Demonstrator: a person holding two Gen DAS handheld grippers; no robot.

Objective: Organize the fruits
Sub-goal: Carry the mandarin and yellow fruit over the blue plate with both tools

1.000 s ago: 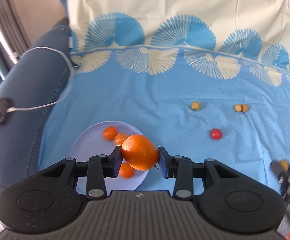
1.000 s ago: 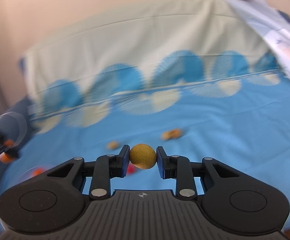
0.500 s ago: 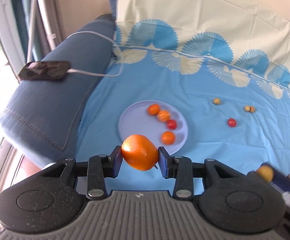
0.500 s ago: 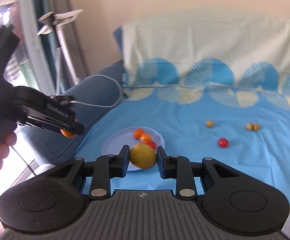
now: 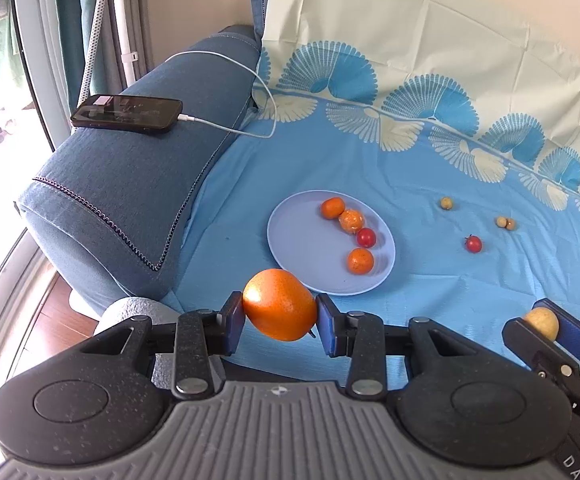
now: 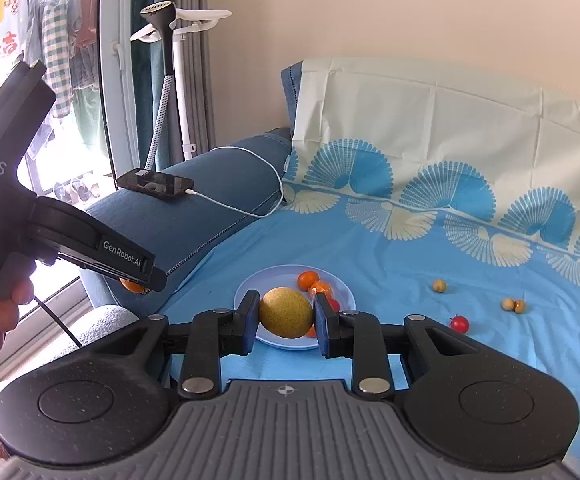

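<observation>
My left gripper (image 5: 280, 316) is shut on a large orange (image 5: 280, 310), held above the front edge of the blue cloth, near a pale blue plate (image 5: 302, 248). The plate holds small oranges (image 5: 361, 260) and a red cherry tomato (image 5: 366, 237). My right gripper (image 6: 286, 318) is shut on a yellow-green fruit (image 6: 286, 312), in front of the plate (image 6: 250, 288). The right gripper also shows in the left wrist view (image 5: 546, 330). On the cloth lie a red tomato (image 5: 473, 243), a small yellow fruit (image 5: 446, 203) and a pair of small fruits (image 5: 505, 222).
A blue sofa arm (image 5: 130, 184) stands at the left with a phone (image 5: 126, 113) and white charging cable (image 5: 250, 76) on it. A cream and blue patterned cloth (image 5: 410, 184) covers the seat and back. A garment steamer stand (image 6: 170, 60) and window are at far left.
Both grippers have pulled back and up from the cloth, still holding their fruits. More of the sofa arm, phone and window has come into view.
</observation>
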